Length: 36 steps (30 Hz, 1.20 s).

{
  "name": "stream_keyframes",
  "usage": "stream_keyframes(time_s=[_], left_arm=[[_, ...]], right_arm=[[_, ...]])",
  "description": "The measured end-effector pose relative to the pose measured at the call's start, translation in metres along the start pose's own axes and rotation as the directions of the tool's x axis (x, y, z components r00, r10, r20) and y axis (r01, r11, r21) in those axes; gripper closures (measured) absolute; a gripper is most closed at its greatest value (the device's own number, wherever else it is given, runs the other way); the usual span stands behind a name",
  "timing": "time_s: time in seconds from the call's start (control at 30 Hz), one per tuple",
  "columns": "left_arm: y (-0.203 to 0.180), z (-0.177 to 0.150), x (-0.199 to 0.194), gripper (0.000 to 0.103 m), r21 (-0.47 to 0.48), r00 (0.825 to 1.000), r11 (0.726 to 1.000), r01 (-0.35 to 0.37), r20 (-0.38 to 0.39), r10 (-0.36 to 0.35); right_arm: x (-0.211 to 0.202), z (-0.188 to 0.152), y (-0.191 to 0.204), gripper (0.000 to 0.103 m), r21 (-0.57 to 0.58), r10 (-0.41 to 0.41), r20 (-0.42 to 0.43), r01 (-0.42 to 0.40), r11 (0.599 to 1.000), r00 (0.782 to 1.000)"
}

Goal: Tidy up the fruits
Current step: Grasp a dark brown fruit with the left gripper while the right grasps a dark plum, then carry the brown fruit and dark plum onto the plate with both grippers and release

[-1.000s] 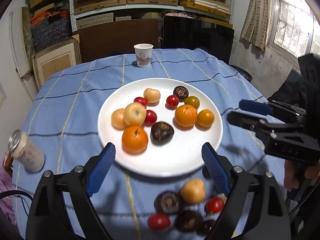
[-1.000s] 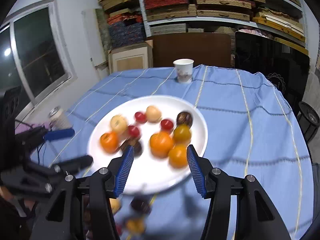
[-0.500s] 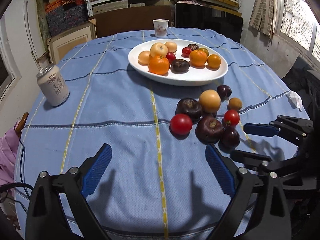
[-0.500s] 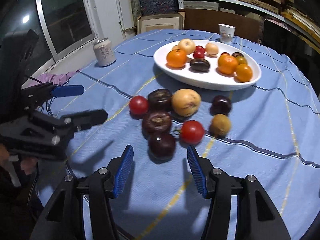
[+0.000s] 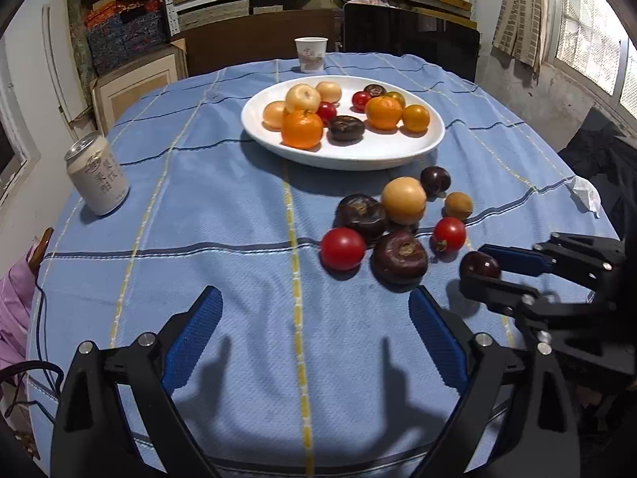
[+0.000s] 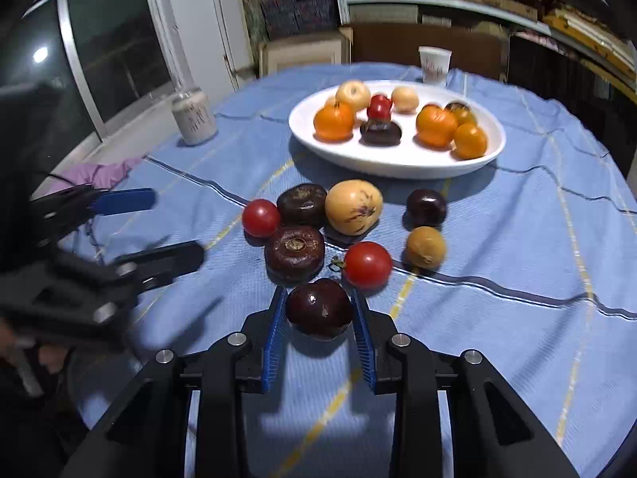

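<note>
On the desk (image 5: 223, 207), your right hand-held gripper (image 6: 319, 310) pinches a dark plum (image 6: 318, 307), left hand-held gripper (image 5: 314, 342) spread empty; seven fruits remain off the white plate (image 6: 398, 167).

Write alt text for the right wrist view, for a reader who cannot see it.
The right gripper is shut on a dark purple fruit on a blue tablecloth. Just beyond lie loose red, dark and yellow fruits, then a white plate of oranges and other fruit. The open left gripper sits at left.
</note>
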<state>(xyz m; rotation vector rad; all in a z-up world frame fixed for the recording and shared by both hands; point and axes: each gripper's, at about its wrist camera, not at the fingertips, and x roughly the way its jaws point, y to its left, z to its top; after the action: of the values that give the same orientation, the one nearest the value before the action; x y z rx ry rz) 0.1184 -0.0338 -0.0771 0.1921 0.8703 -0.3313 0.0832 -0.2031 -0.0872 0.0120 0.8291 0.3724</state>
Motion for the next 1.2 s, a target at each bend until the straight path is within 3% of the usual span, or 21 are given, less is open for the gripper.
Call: stream_keyframes(time_s=[0.17, 0.27, 0.33, 0.43, 0.53, 0.63, 0.73, 0.83, 0.9, 0.97, 1.2], left_arm=[[-0.030, 0.007, 0.018, 0.012, 0.050, 1.000, 0.999, 0.008, -0.009, -0.007], [-0.045, 0.010, 0.036, 0.027, 0.071, 0.999, 0.997, 0.006, -0.034, -0.004], [-0.050, 0.010, 0.046, 0.029, 0.068, 0.998, 0.997, 0.020, -0.059, -0.016], [-0.057, 0.011, 0.050, 0.029, 0.093, 0.999, 0.996, -0.018, -0.044, 0.022], [-0.054, 0.014, 0.052, 0.045, 0.074, 0.999, 0.997, -0.018, -0.031, 0.020], [-0.058, 0.015, 0.055, 0.050, 0.100, 0.999, 0.995, -0.028, -0.038, 0.032], [-0.059, 0.015, 0.057, 0.050, 0.106, 0.999, 0.994, -0.020, -0.048, 0.025], [-0.055, 0.016, 0.059, 0.042, 0.082, 0.998, 0.996, -0.017, -0.059, 0.022], [-0.053, 0.016, 0.059, 0.048, 0.070, 0.998, 0.998, 0.000, -0.061, 0.004], [-0.053, 0.015, 0.058, 0.061, 0.073, 0.998, 0.997, 0.013, -0.057, -0.008], [-0.046, 0.007, 0.044, 0.062, 0.045, 0.999, 0.999, 0.020, -0.031, -0.019]], right_arm=[[-0.019, -0.019, -0.014, 0.070, -0.021, -0.014, 0.039, 0.015, 1.000, 0.999], [-0.024, -0.025, -0.019, 0.070, -0.007, 0.000, 0.046, 0.001, 1.000, 0.999], [-0.026, -0.026, -0.019, 0.070, -0.010, 0.006, 0.057, -0.005, 1.000, 0.998], [-0.025, -0.026, -0.018, 0.070, -0.021, 0.013, 0.066, -0.011, 1.000, 0.998], [-0.026, -0.026, -0.020, 0.070, -0.006, 0.032, 0.069, -0.032, 0.999, 0.997], [-0.028, -0.027, -0.021, 0.070, -0.003, 0.033, 0.075, -0.033, 0.999, 0.997], [-0.030, -0.028, -0.021, 0.070, 0.002, 0.035, 0.082, -0.035, 0.999, 0.996], [-0.031, -0.029, -0.022, 0.070, 0.004, 0.034, 0.082, -0.035, 0.999, 0.996], [-0.032, -0.029, -0.022, 0.070, 0.004, 0.035, 0.082, -0.035, 0.999, 0.996], [-0.032, -0.029, -0.023, 0.070, 0.008, 0.037, 0.085, -0.038, 0.999, 0.996], [-0.034, -0.029, -0.026, 0.070, 0.022, 0.040, 0.094, -0.042, 0.999, 0.995]])
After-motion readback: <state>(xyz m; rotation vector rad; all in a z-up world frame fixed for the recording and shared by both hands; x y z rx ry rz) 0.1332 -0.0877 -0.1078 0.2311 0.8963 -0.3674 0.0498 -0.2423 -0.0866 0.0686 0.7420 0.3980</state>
